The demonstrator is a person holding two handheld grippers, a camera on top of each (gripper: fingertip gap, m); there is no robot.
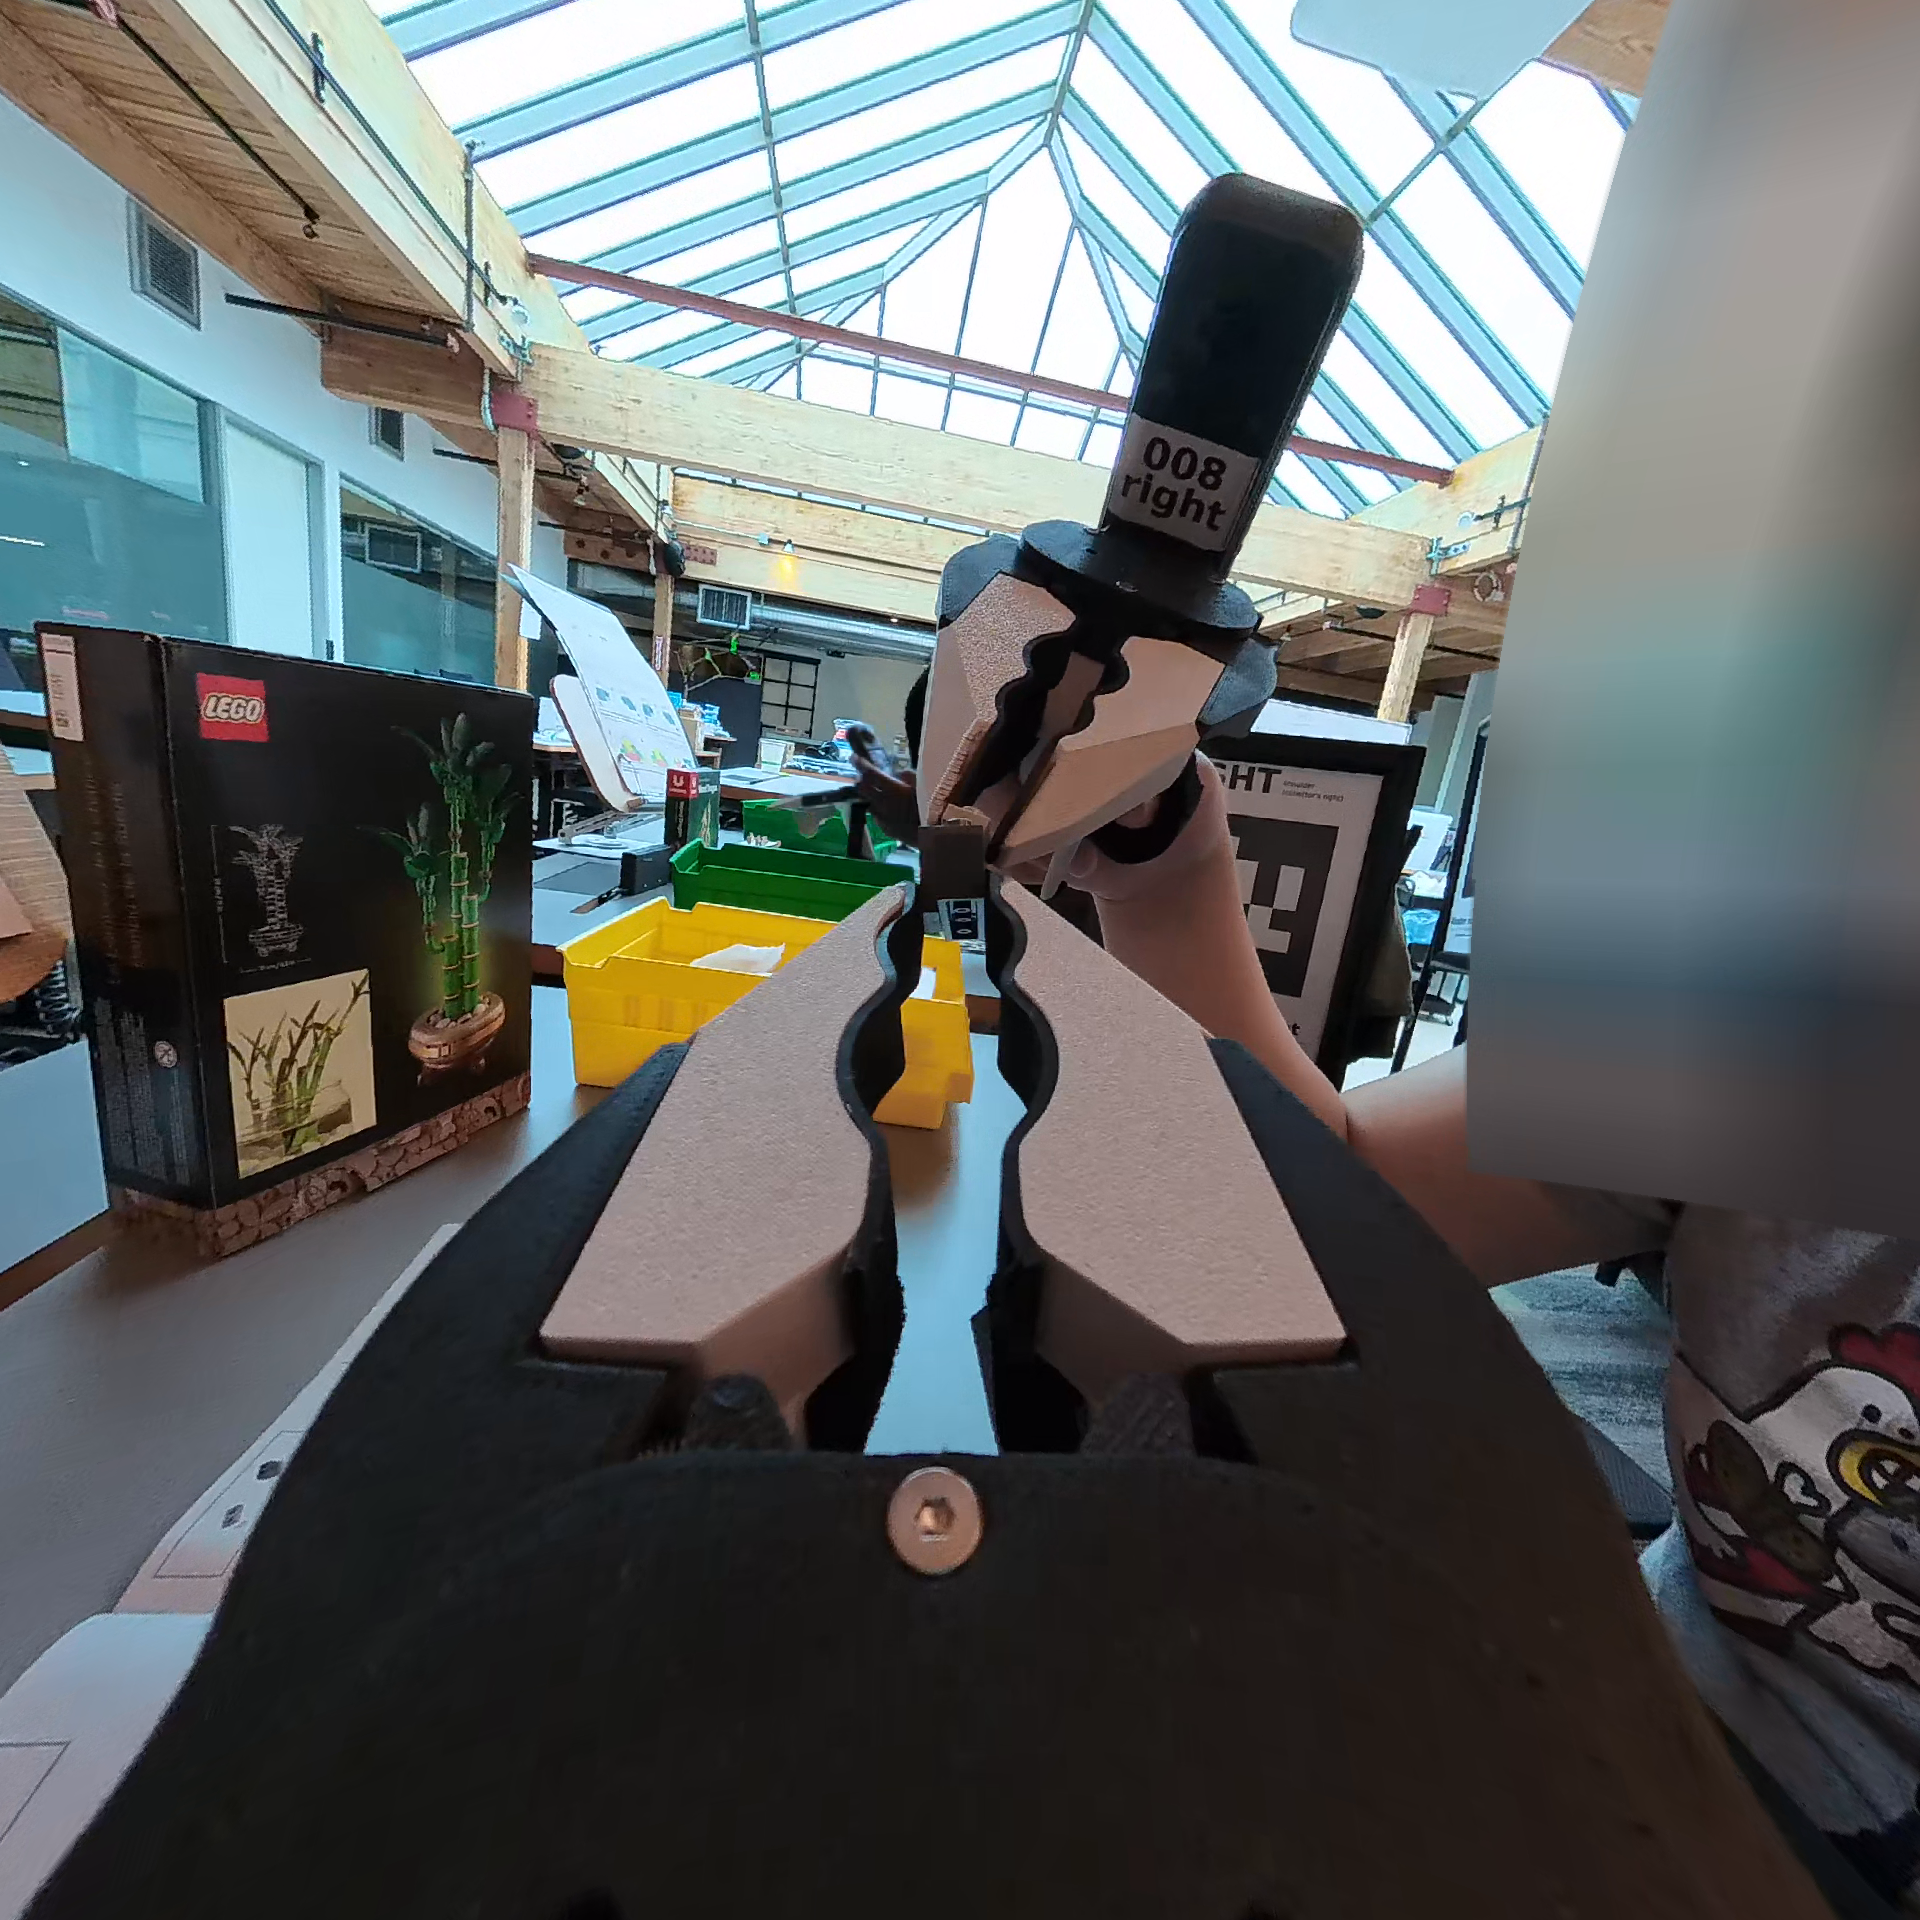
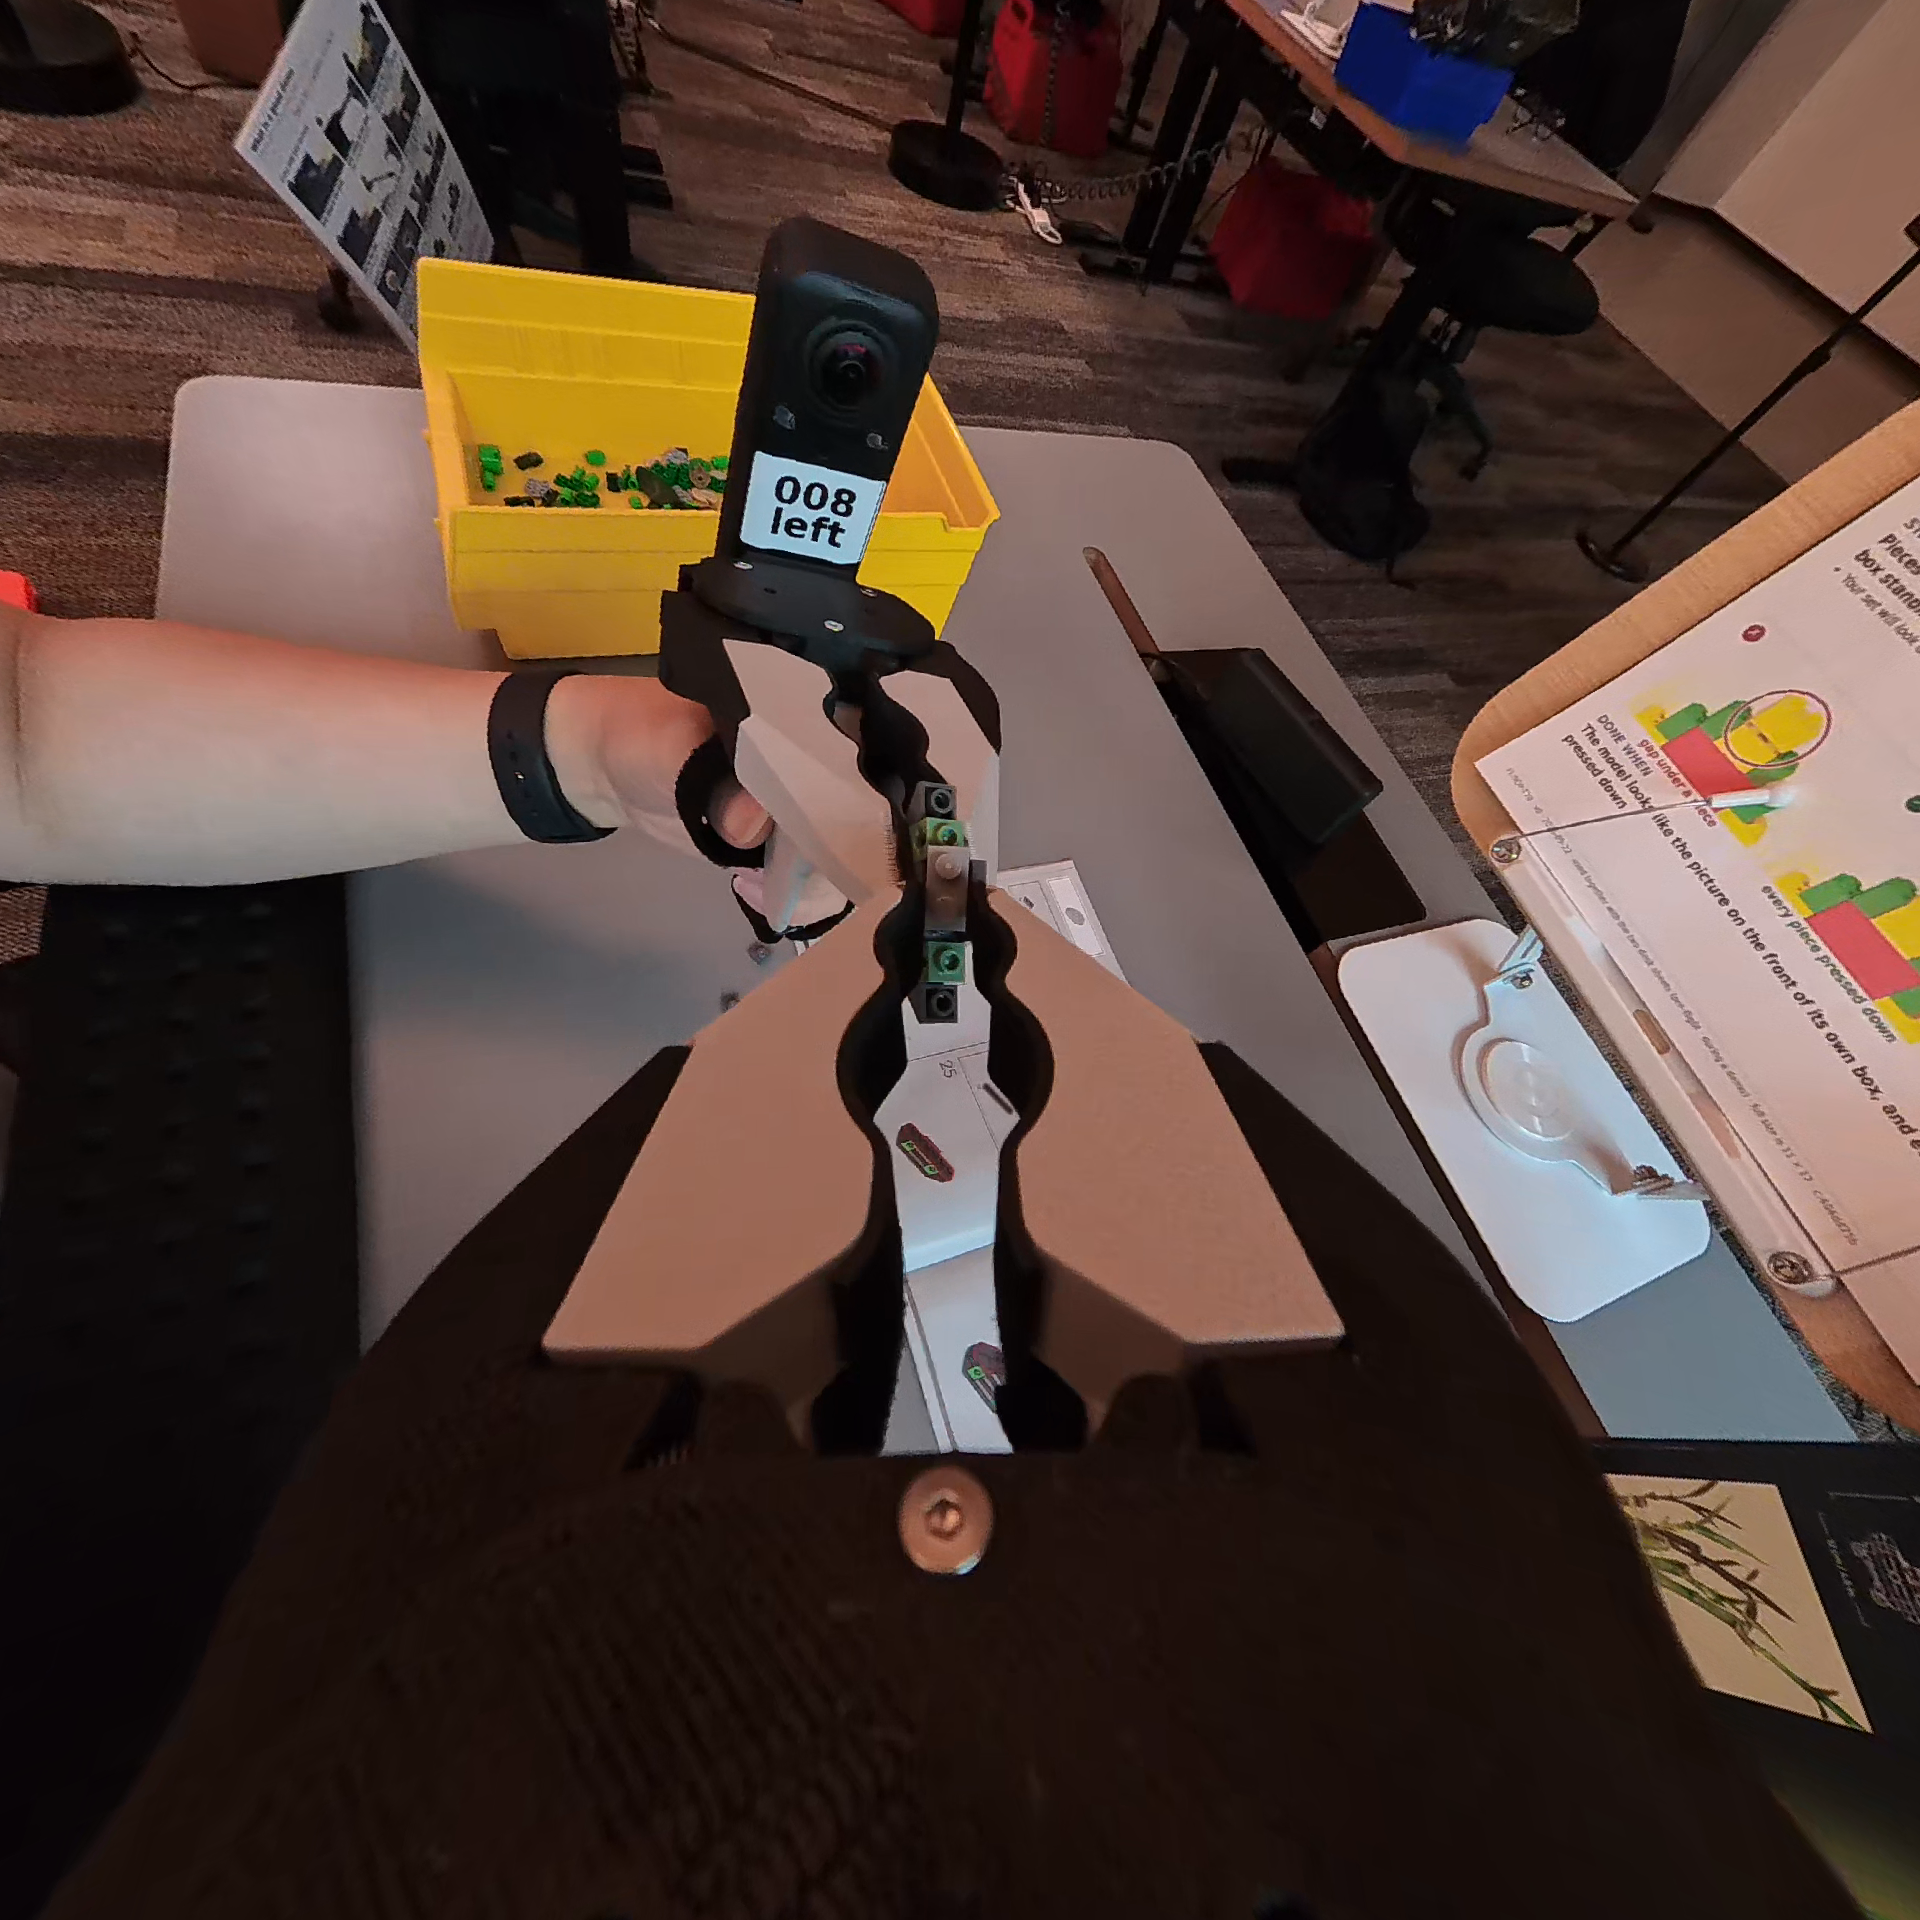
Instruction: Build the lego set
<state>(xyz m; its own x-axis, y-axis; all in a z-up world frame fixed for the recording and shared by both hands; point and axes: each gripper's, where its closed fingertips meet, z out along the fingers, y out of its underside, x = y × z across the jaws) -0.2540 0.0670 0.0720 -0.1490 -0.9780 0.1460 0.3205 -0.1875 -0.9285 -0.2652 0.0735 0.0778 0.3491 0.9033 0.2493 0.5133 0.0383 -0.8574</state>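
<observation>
A small lego assembly (image 2: 942,902), a short bar of black, green and brown pieces, is held in the air between both grippers. In the left wrist view it shows as a dark brown block (image 1: 953,858). My left gripper (image 1: 954,902) is shut on its near end. My right gripper (image 2: 943,920) is shut on the middle of the bar. The right gripper (image 1: 961,823) comes down from above in the left wrist view. The left gripper (image 2: 935,831) shows opposite in the right wrist view, gripping the bar's far part. An open instruction booklet (image 2: 940,1153) lies on the table below.
A yellow bin (image 2: 520,561) with loose green and grey pieces (image 2: 582,483) stands at the table's far side; it also shows in the left wrist view (image 1: 644,997), with a green bin (image 1: 779,878) behind. The lego box (image 1: 312,914) stands left. An instruction board (image 2: 1714,883) on a white base (image 2: 1527,1122) stands right. Less than 4 cm separates the two grippers' tips.
</observation>
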